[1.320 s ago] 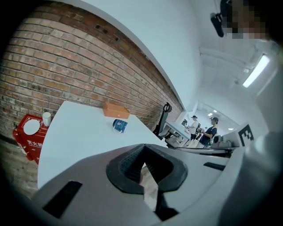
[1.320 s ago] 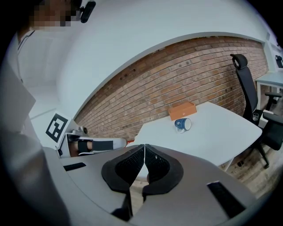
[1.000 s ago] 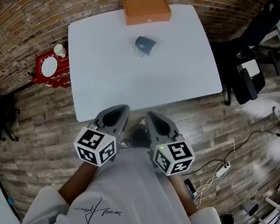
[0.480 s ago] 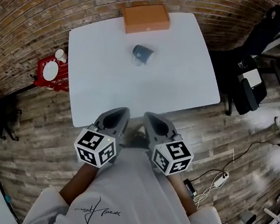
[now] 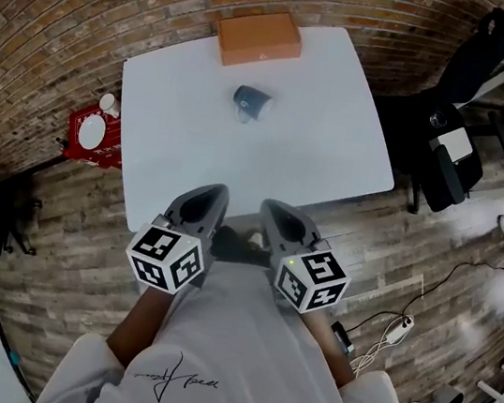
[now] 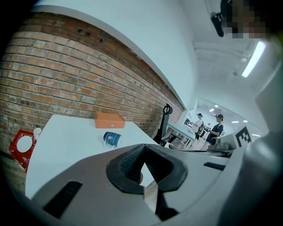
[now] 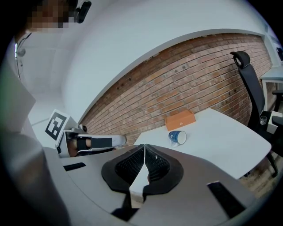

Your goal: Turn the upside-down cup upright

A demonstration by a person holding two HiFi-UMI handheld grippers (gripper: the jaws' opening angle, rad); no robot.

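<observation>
Cup, dark blue, lies on its side on the white table, near the orange box, on the person's side of it; left gripper and right gripper hover well apart from the box, by the table edge farthest from it; both pairs of jaws are pressed together, holding nothing.

Bright, even light is thrown from overhead; the white desk is washed nearly flat, and only a faint soft shadow is seen beside the cup. A ceiling strip light is caught glaring in the left gripper view. Heavy fisheye bending is shown at all edges, and corners are darkened to black. Close fingers are rendered soft; the distant background is shown reasonably sharp.
</observation>
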